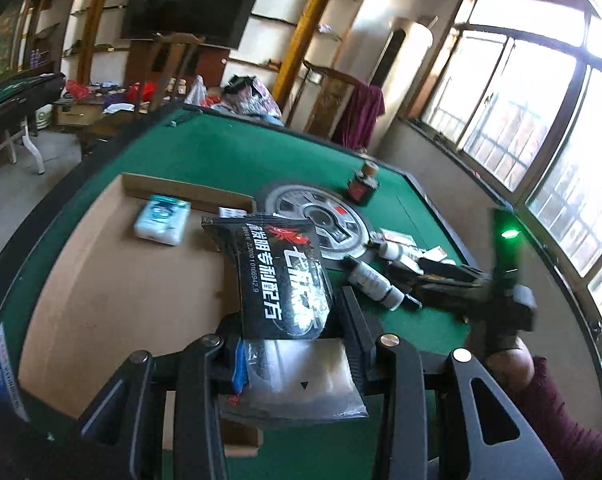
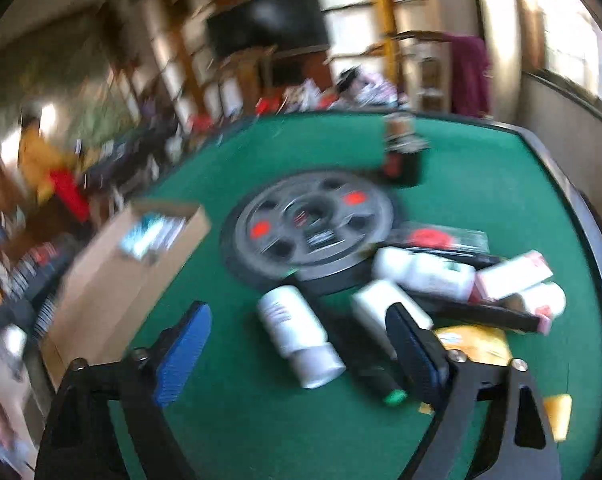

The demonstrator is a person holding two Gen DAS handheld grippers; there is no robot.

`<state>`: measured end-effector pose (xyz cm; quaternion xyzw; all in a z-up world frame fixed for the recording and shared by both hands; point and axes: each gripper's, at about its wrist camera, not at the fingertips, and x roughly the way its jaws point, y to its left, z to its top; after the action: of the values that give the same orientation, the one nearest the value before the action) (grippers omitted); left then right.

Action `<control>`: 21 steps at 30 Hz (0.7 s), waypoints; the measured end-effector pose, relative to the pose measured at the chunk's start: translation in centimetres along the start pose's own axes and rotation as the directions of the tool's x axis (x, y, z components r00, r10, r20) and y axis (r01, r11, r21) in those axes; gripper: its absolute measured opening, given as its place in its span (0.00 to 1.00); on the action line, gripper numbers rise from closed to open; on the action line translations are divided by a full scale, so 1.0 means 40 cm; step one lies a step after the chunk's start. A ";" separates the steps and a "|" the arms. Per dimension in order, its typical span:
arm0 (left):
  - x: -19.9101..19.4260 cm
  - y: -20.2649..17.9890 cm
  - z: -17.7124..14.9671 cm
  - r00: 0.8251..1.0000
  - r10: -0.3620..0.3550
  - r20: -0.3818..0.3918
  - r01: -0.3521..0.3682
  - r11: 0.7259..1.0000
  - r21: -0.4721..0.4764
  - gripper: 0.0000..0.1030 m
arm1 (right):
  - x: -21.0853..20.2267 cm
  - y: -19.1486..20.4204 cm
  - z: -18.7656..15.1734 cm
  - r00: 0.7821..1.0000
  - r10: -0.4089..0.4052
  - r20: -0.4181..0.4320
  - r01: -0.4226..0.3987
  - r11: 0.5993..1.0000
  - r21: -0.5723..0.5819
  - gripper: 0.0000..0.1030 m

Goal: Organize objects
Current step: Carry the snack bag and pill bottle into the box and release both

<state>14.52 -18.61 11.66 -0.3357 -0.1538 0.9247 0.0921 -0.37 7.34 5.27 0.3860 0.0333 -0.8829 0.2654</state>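
My left gripper (image 1: 289, 320) is shut on a black sachet (image 1: 279, 276) with white Chinese print, held above the open cardboard box (image 1: 101, 280). A pale blue tissue pack (image 1: 163, 218) lies inside the box. My right gripper (image 2: 301, 320) is open and empty, above a white bottle (image 2: 297, 338) lying on the green table (image 2: 481, 168). More white bottles (image 2: 425, 272), a pink-and-white box (image 2: 513, 276) and a yellow packet (image 2: 477, 344) lie in a pile to its right. The right wrist view is blurred.
A grey round disc (image 1: 325, 222) sits in the table's middle. A small dark bottle with a cork top (image 1: 363, 182) stands behind it. The right gripper with a green light (image 1: 505, 272) shows in the left wrist view. Windows line the right wall.
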 end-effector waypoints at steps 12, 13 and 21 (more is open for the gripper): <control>-0.017 0.168 -0.040 0.999 -0.033 0.000 0.032 0.992 -0.120 0.36 | 0.195 0.078 0.007 0.959 -0.140 -0.247 0.105 0.983 -0.149 0.37; -0.015 0.177 -0.042 0.999 -0.035 -0.002 0.034 0.991 -0.126 0.36 | 0.202 0.086 0.010 0.956 -0.146 -0.255 0.110 0.982 -0.152 0.37; -0.027 0.215 -0.061 1.000 -0.019 0.004 0.019 0.990 -0.143 0.36 | 0.223 0.082 0.010 0.953 -0.127 -0.276 0.122 0.992 -0.035 0.36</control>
<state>16.35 -26.42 7.56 -0.3388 -0.2231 0.9108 0.0762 -4.01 0.46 -0.21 0.5007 0.1024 -0.8346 0.2054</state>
